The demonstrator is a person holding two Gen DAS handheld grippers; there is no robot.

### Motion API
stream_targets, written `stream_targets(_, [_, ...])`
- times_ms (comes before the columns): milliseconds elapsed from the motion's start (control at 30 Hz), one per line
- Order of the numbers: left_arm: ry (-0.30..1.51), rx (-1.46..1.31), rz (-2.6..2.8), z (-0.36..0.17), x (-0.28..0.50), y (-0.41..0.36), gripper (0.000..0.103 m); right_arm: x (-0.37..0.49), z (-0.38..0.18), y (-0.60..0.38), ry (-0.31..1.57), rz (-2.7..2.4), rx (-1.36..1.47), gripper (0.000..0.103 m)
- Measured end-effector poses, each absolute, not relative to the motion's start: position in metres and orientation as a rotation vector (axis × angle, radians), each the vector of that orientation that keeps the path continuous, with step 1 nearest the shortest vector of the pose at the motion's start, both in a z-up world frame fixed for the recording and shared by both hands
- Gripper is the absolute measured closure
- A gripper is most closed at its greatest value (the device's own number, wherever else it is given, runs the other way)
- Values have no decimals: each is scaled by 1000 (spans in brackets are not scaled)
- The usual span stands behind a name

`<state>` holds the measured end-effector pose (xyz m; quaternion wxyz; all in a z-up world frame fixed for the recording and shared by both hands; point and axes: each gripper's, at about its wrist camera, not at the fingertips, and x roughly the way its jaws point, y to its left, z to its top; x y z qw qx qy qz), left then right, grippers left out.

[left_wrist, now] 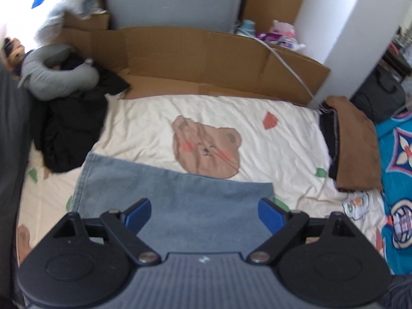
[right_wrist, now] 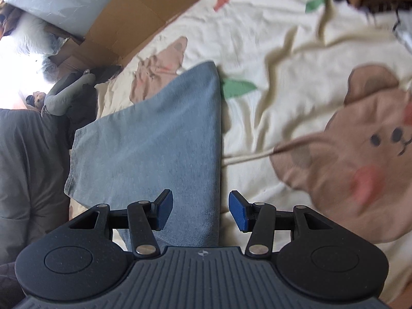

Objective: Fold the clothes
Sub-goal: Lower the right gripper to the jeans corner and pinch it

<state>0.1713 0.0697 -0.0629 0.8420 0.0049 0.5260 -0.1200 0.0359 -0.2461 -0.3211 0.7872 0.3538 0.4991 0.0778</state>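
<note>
A light blue denim garment (left_wrist: pixel 164 193) lies flat on the cream bear-print bed sheet (left_wrist: pixel 257 139), folded into a rough rectangle. My left gripper (left_wrist: pixel 204 215) hovers over its near part, wide open, nothing between the blue pads (left_wrist: pixel 137 212). In the right wrist view the same denim garment (right_wrist: pixel 154 134) stretches away to the left. My right gripper (right_wrist: pixel 200 209) is open above its right edge; the left pad (right_wrist: pixel 164 209) is over denim and the right pad (right_wrist: pixel 238 213) over the sheet (right_wrist: pixel 283 59).
A folded brown garment (left_wrist: pixel 355 144) with dark clothes under it lies at the right of the bed. A black clothes heap (left_wrist: pixel 72 128) and a grey neck pillow (left_wrist: pixel 56 77) sit at the left. Flattened cardboard (left_wrist: pixel 206 59) lines the far side. A grey-clothed person (right_wrist: pixel 23 170) stands left.
</note>
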Motion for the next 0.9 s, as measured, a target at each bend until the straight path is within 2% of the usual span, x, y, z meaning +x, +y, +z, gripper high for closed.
stream_targets(333, [1148,-126,-235,-69,200,64,10,30,-384,-227,1121,197,936,48])
stream_targets(767, [1232,-109,-196,-96,200,74,10,28,-387,-235,1058,276,1198,48])
stream_targets(900, [1227,-126,-175,-96,198,74,10,41,-394,-229,1093,263,1135,49])
